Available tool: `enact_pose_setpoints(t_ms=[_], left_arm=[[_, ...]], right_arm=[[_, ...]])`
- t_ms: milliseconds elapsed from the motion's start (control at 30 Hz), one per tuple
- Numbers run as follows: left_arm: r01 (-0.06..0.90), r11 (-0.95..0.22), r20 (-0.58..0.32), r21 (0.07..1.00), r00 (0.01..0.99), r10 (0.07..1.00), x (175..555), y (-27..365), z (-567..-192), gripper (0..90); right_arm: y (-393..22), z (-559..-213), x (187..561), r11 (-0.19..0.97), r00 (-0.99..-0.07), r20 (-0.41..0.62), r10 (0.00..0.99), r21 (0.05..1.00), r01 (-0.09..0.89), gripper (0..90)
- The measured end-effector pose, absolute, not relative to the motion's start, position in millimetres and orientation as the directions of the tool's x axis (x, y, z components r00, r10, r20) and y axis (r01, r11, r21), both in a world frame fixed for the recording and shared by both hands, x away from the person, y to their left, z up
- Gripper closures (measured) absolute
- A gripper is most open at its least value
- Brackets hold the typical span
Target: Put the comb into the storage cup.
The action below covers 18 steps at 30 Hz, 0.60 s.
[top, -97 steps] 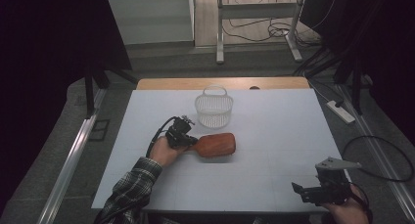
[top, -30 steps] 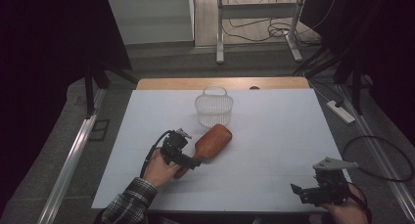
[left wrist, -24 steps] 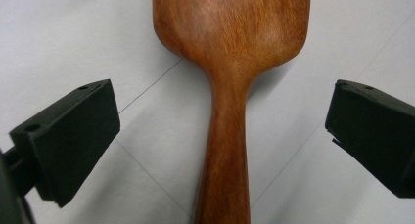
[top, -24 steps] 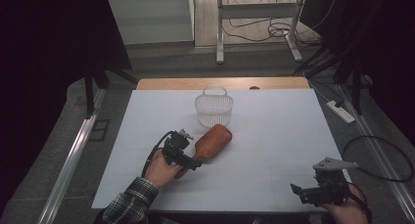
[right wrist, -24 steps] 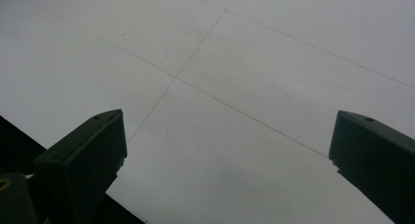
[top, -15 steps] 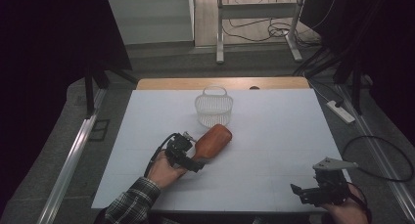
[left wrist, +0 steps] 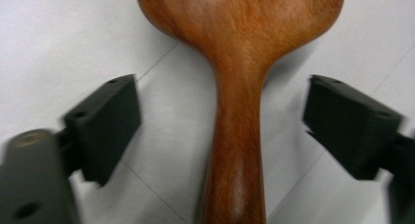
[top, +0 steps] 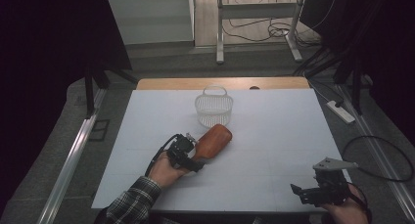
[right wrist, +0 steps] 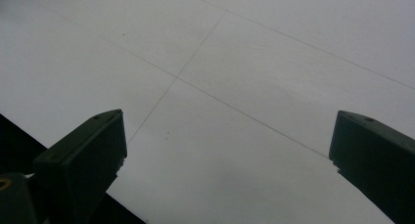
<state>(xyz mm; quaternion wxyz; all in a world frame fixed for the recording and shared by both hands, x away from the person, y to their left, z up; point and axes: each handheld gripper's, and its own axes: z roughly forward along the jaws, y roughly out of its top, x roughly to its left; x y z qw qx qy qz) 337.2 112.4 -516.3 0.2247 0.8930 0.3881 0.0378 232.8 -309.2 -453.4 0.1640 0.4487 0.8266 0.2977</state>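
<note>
A reddish-brown wooden paddle (top: pixel 214 141) lies slantwise on the white table (top: pixel 274 126), its broad end toward a white wire basket (top: pixel 214 106). My left gripper (top: pixel 192 158) straddles its thin handle. In the left gripper view the handle (left wrist: pixel 237 150) runs up between the two black jaws, which have just been closing, and a gap remains on each side, so my left gripper (left wrist: pixel 227 126) is open. My right gripper (top: pixel 301 193) rests at the table's near right corner. In the right gripper view my right gripper (right wrist: pixel 227 150) stands open over bare table.
The basket stands just beyond the paddle's broad end, near the table's far edge with its wooden strip (top: pixel 220 83). A power strip (top: pixel 341 111) and cables lie on the floor to the right. The table's near edge is close under the right gripper.
The paddle has swung from lying crosswise to pointing toward the basket. My left hand has drawn a little nearer the near edge, with its jaws around the handle. The right gripper has not moved.
</note>
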Motion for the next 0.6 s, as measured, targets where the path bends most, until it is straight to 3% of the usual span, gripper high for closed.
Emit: enact_pose_setpoints(t_ms=[67, 267, 600], left_arm=[[0.671, -0.599, -0.103, 0.436, 0.699, 0.708, 336.7, 112.3, -514.9, 28.7], [0.666, -0.604, -0.117, 0.438, 0.708, 0.696, 336.9, 111.9, -513.1, 47.5], [0.647, -0.625, -0.099, 0.437, 0.726, 0.681, 335.1, 109.2, -513.3, 67.1]], right_arm=[[-309.1, -453.5, 232.9, 0.42, -0.544, -0.004, 0.839, 0.639, 0.644, 0.3], [-309.2, -453.5, 232.8, 0.42, -0.544, -0.004, 0.839, 0.639, 0.645, 0.4], [-309.3, -453.6, 232.8, 0.422, -0.544, -0.005, 0.839, 0.637, 0.645, 0.4]])
